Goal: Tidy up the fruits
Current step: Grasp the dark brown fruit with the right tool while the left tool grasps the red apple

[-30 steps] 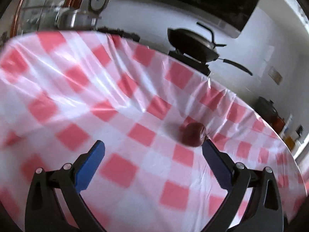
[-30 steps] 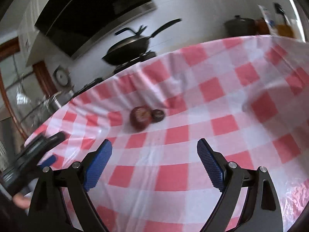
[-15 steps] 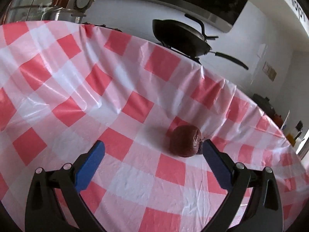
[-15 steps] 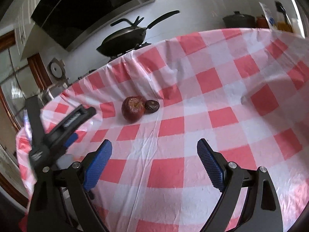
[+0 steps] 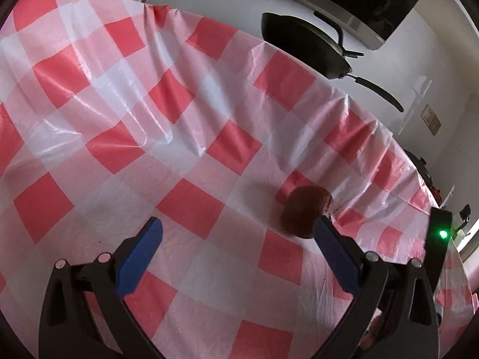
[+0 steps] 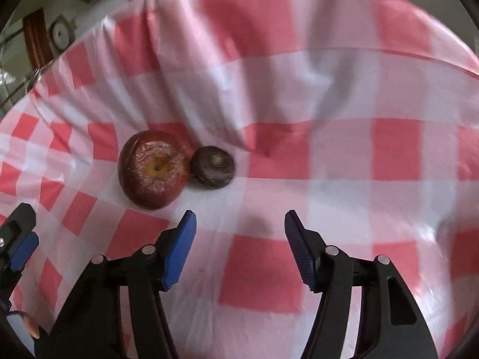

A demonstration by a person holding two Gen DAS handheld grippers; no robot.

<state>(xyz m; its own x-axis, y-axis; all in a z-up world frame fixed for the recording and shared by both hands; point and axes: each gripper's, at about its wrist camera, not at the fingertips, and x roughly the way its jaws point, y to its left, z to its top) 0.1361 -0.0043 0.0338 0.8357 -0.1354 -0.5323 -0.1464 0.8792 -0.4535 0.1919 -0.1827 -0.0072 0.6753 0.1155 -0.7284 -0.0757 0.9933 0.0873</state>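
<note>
A dark red apple (image 6: 154,169) lies on the red-and-white checked tablecloth (image 6: 344,155), touching a smaller dark purple fruit (image 6: 213,166) on its right. My right gripper (image 6: 240,218) hovers just short of them, a little right of the small fruit, its jaws closing with nothing between them. In the left wrist view the apple (image 5: 305,212) sits just past the right fingertip of my open left gripper (image 5: 238,226), outside the gap, and hides most of the small fruit. The left gripper's tip (image 6: 21,239) shows at the right wrist view's left edge.
A black wok (image 5: 302,45) stands on a stove behind the table's far edge. The plastic cloth is creased into ridges (image 5: 155,113) left of the apple. The right hand's device with a green light (image 5: 438,233) shows at the far right.
The right gripper has swung in towards the two fruits and tipped downward, and its jaws have narrowed. The left gripper has crept closer to the apple.
</note>
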